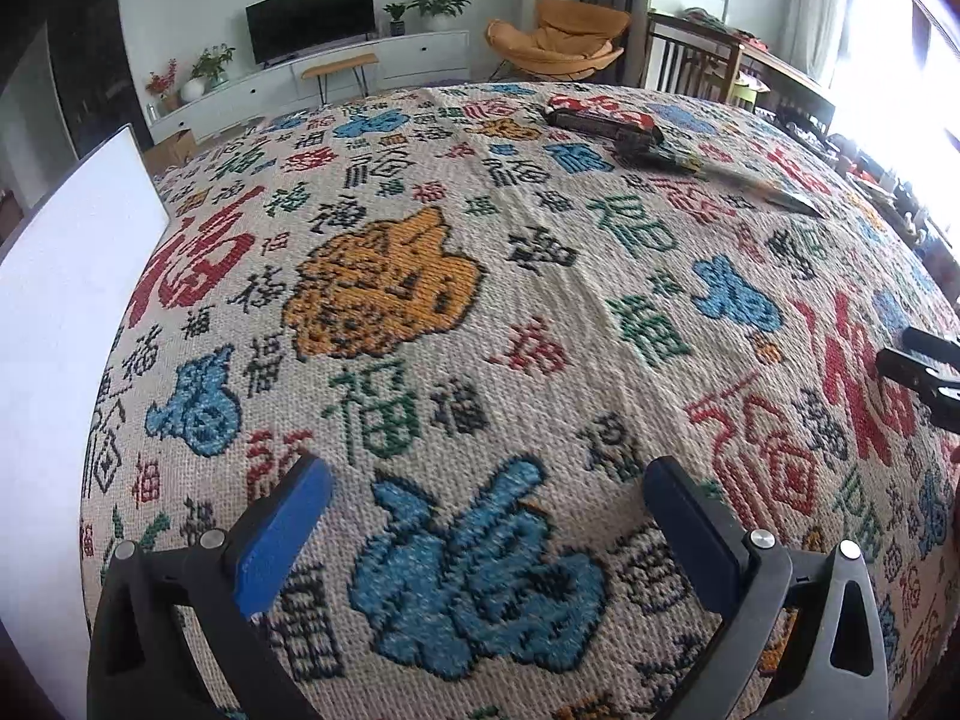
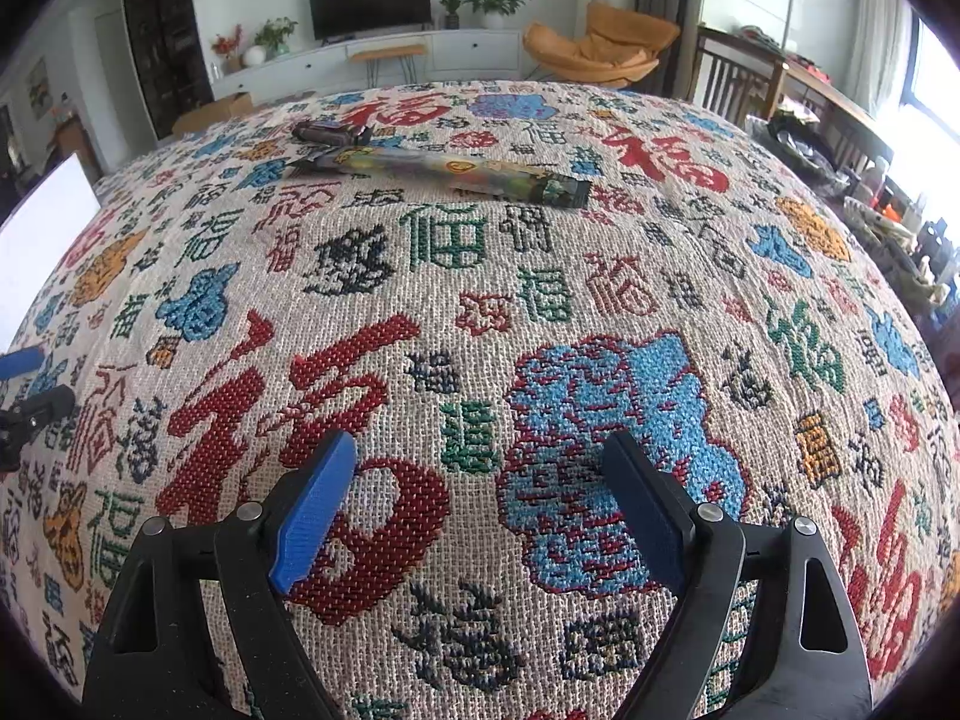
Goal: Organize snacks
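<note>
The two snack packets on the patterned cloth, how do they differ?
The long green-and-yellow printed snack packet is much longer than the short dark snack packet with red print. The long packet lies nearer both grippers; the short one sits behind its left end. The long one shows bright cartoon-style print, the short one is mostly dark. Both lie flat on the cloth, untouched.

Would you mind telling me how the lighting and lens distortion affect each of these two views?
Left wrist view: the window at upper right is blown out white, washing out that edge, and the fisheye bulges the patterned cloth into a dome. Right wrist view: light is more even, glare only at the far right window; the long snack pack stays sharp, while the corners darken.
</note>
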A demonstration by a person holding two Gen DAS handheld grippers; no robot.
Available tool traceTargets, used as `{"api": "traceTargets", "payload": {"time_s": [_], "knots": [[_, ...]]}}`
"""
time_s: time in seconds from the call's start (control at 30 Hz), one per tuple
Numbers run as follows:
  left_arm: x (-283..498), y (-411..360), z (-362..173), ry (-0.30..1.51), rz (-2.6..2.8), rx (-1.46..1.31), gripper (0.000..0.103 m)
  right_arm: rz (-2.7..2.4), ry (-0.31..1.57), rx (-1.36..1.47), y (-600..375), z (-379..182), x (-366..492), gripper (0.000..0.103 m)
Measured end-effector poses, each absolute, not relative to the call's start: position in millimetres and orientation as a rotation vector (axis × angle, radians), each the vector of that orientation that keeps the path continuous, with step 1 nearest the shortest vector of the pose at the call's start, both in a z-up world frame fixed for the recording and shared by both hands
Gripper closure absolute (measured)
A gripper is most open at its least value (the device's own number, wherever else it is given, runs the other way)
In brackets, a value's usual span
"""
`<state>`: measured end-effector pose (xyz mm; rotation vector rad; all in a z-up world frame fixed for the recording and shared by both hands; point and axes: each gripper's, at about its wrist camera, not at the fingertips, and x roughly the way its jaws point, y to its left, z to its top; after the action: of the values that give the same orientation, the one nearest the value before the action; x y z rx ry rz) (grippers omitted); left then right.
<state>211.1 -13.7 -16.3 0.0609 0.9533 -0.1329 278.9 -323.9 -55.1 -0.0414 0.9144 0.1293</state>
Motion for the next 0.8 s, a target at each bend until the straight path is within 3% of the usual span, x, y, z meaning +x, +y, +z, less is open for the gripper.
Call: {"api": "traceTargets", "payload": {"time_s": [0.17, 0.3, 0.5, 0.53, 0.57, 0.6, 0.8], "knots": [[210.9, -12.0, -16.8, 0.950, -0.109, 0.056, 0.000, 0.241, 0.895, -0.075, -322.4, -48.2, 285.3, 0.017], [211.1, -9.9, -16.3, 0.950, -0.109, 0.056, 0.000, 0.394, 0.812, -0.346, -300.4, -12.0, 332.1, 0.017], [211.2, -9.4, -16.1, 0.949, -0.109, 0.056, 0.000, 0.492, 0.971, -0.693, -252.8, -23.8, 438.4, 0.020], [211.2, -8.9, -15.8, 0.949, -0.109, 0.056, 0.000, 0.501, 0.999, -0.714, -248.0, -30.0, 451.2, 0.025], [211.3, -9.8, -16.3, 0.950, -0.109, 0.056, 0.000, 0.510, 1.037, -0.729, -243.2, -37.7, 462.8, 0.036], [211.3, -9.2, -16.1, 0.950, -0.109, 0.056, 0.000, 0.519, 1.075, -0.730, -239.9, -43.6, 474.2, 0.036], [210.9, -9.0, -16.5, 0.950, -0.108, 0.058, 0.000, 0.502, 1.216, -0.339, -266.5, -41.3, 519.4, 0.076]]}}
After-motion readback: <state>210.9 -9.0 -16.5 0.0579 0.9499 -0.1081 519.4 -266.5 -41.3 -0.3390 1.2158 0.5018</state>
